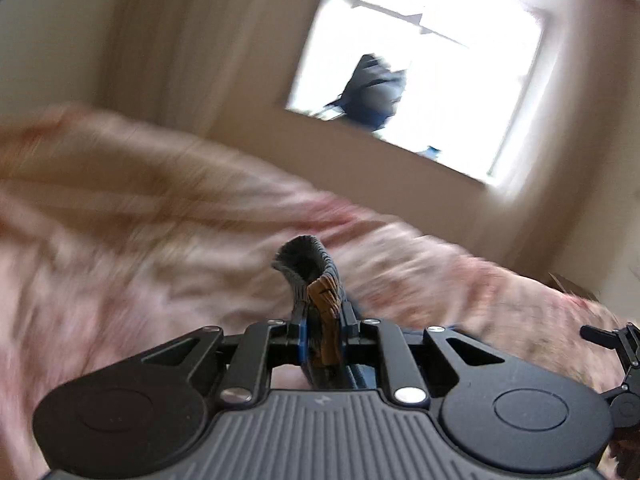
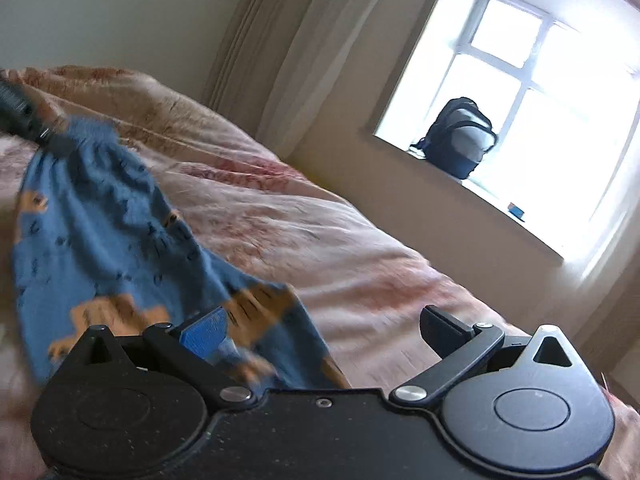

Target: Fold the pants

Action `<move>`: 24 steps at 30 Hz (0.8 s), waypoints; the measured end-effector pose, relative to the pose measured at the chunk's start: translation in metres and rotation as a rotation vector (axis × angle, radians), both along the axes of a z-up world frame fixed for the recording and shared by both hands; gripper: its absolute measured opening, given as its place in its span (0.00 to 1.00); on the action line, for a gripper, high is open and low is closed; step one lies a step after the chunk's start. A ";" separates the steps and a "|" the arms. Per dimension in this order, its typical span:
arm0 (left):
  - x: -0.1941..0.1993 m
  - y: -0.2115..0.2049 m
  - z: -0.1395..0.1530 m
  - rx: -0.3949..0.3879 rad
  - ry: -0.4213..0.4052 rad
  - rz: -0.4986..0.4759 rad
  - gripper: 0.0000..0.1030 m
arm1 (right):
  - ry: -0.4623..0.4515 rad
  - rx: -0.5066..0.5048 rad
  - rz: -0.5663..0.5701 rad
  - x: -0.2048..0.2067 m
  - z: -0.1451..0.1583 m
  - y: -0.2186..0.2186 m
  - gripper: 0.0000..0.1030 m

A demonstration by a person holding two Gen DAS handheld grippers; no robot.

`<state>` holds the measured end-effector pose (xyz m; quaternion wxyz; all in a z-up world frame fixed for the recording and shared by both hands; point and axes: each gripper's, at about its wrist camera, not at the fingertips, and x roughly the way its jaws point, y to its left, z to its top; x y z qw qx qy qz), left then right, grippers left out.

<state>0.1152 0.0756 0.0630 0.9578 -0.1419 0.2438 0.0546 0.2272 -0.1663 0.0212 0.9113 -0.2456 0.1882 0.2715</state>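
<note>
Two tools | left tool (image 1: 320, 312) pinches knit pants (image 2: 100, 216) | right tool (image 2: 320, 332) spread wide

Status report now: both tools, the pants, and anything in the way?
Left tool shut on pants edge. Right tool open, holds nothing, pants beside its blue pad. Pants hang over the bed. Nothing in the way.
</note>
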 end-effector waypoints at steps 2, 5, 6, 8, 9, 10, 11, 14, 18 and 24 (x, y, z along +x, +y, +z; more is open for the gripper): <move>0.001 -0.028 0.015 0.081 -0.044 -0.088 0.15 | 0.009 0.020 -0.038 -0.018 0.004 -0.027 0.99; 0.006 -0.070 0.031 0.142 -0.068 -0.212 0.15 | 0.044 0.057 -0.126 -0.039 0.007 -0.066 0.99; 0.008 -0.083 0.034 0.154 -0.076 -0.248 0.15 | 0.058 0.069 -0.162 -0.043 0.008 -0.076 0.99; 0.010 -0.112 0.039 0.190 -0.089 -0.334 0.15 | 0.083 0.096 -0.234 -0.049 0.011 -0.097 0.99; 0.011 -0.127 0.040 0.214 -0.091 -0.374 0.15 | 0.090 0.119 -0.276 -0.051 0.013 -0.109 0.99; 0.012 -0.143 0.040 0.242 -0.093 -0.413 0.15 | 0.090 0.146 -0.318 -0.055 0.014 -0.117 0.99; 0.012 -0.159 0.039 0.272 -0.092 -0.453 0.15 | 0.094 0.180 -0.357 -0.055 0.015 -0.126 0.99; 0.015 -0.211 0.027 0.366 -0.068 -0.560 0.15 | 0.135 0.289 -0.428 -0.050 0.011 -0.155 0.99; 0.014 -0.265 -0.001 0.458 0.010 -0.659 0.15 | 0.159 0.323 -0.463 -0.049 -0.001 -0.173 0.99; 0.023 -0.302 -0.036 0.486 0.101 -0.692 0.15 | 0.197 0.326 -0.458 -0.046 -0.027 -0.187 0.99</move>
